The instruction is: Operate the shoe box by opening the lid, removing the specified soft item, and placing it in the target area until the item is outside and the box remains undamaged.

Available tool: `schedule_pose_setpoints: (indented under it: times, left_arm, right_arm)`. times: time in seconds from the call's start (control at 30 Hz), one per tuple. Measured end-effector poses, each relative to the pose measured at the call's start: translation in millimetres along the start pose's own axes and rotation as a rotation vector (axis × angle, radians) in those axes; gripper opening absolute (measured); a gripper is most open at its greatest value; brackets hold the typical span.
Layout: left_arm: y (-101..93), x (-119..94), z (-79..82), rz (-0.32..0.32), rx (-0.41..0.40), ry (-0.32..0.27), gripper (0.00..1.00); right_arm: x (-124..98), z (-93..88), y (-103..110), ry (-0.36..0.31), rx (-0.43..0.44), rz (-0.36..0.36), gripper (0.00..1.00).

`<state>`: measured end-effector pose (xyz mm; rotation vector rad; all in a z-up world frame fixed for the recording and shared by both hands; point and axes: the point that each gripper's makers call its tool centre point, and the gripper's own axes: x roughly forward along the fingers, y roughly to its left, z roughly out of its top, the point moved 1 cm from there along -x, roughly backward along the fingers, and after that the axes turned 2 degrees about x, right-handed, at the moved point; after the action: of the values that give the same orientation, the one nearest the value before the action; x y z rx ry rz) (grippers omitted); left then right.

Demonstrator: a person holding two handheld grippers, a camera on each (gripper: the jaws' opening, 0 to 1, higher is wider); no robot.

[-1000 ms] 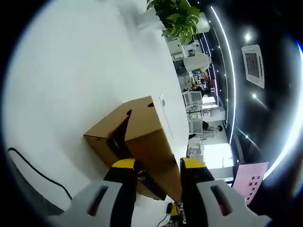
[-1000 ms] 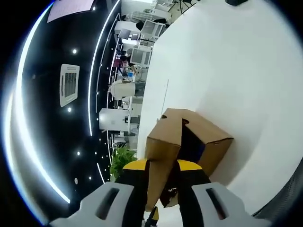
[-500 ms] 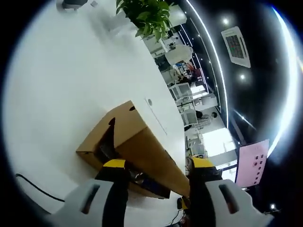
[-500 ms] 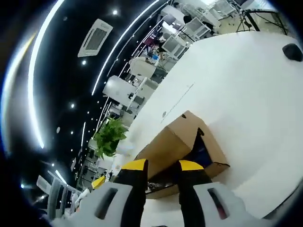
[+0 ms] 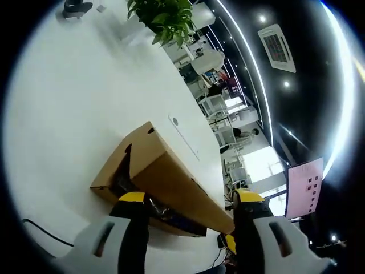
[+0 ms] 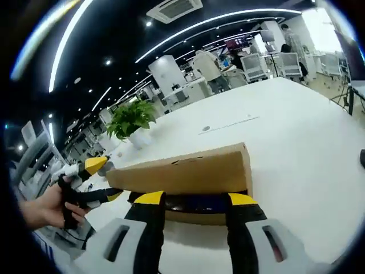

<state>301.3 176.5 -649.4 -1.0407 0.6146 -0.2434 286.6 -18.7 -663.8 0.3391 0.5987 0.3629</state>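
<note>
A brown cardboard shoe box lies on the white table, its lid lifted a little off the base. In the gap under the lid shows a dark blue soft item. My left gripper is open, its yellow-tipped jaws spread wide to either side of the box's near end. My right gripper is open too, jaws wide apart just in front of the box's long side. In the right gripper view a hand holds the left gripper at the box's left end, one jaw above lid level and one beside it.
A potted plant stands on the table behind the box. A black cable runs near the table edge and a small dark object lies far off. Desks, monitors and people fill the office beyond the table.
Both views have rolled; the right one is now level with the box's long side. Both grippers' jaws have spread wider. The lid sits lower over the base than before.
</note>
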Motion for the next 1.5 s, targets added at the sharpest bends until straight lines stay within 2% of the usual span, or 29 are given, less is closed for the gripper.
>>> schedule_pose_setpoints:
  times: [0.07,0.2,0.33,0.4,0.53,0.63,0.7,0.9,0.97,1.13,1.17,1.23,1.37,1.5]
  left_arm:
    - [-0.2,0.5,0.7,-0.002,-0.001,0.000,0.59]
    - [-1.9,0.3,0.4,-0.005,-0.020,-0.007,0.59]
    - [-2.9,1.5,-0.6,-0.004,0.025,0.005,0.59]
    - [-3.3,2.0,0.5,-0.007,0.033,0.005,0.60]
    - [-7.0,3.7,2.8,-0.020,0.041,0.006,0.61]
    - [-11.7,5.1,1.9,-0.030,0.091,0.022,0.62]
    - [-10.9,5.8,1.7,-0.037,0.070,0.024,0.63]
    - [-8.0,6.8,-1.1,-0.049,-0.009,0.036,0.66]
    - [-8.2,6.5,-0.2,-0.053,-0.007,0.031,0.64]
    - [-17.7,3.7,1.7,-0.085,0.028,0.040,0.66]
    - [-18.3,3.2,2.3,-0.092,0.023,0.039,0.66]
    - [-21.3,0.8,5.8,-0.127,-0.037,0.032,0.67]
    - [-19.2,-5.0,8.3,-0.140,-0.016,0.034,0.69]
    - [-21.4,-12.2,3.0,-0.172,-0.013,0.054,0.70]
  right_arm:
    - [1.2,-4.6,-1.7,0.016,-0.043,-0.018,0.44]
    - [0.6,-8.8,-7.8,0.039,-0.128,-0.047,0.44]
    - [1.8,-9.8,-26.2,0.054,-0.229,-0.136,0.48]
    - [3.9,-9.6,-34.4,0.046,-0.241,-0.170,0.52]
    - [6.2,-3.4,-44.2,0.009,-0.193,-0.193,0.50]
    - [11.2,0.8,-47.6,-0.007,-0.237,-0.211,0.50]
    - [16.1,1.4,-47.1,-0.007,-0.261,-0.207,0.50]
    - [24.5,8.2,-44.5,-0.021,-0.237,-0.187,0.55]
    - [27.9,7.1,-46.5,-0.003,-0.254,-0.192,0.55]
    - [28.5,14.4,-49.0,-0.029,-0.229,-0.201,0.56]
    - [28.0,15.7,-47.1,-0.033,-0.228,-0.201,0.56]
    - [28.7,16.1,-45.7,-0.035,-0.237,-0.201,0.55]
    - [29.5,15.3,-45.5,-0.034,-0.225,-0.205,0.55]
    - [31.3,17.7,-44.6,-0.043,-0.210,-0.207,0.57]
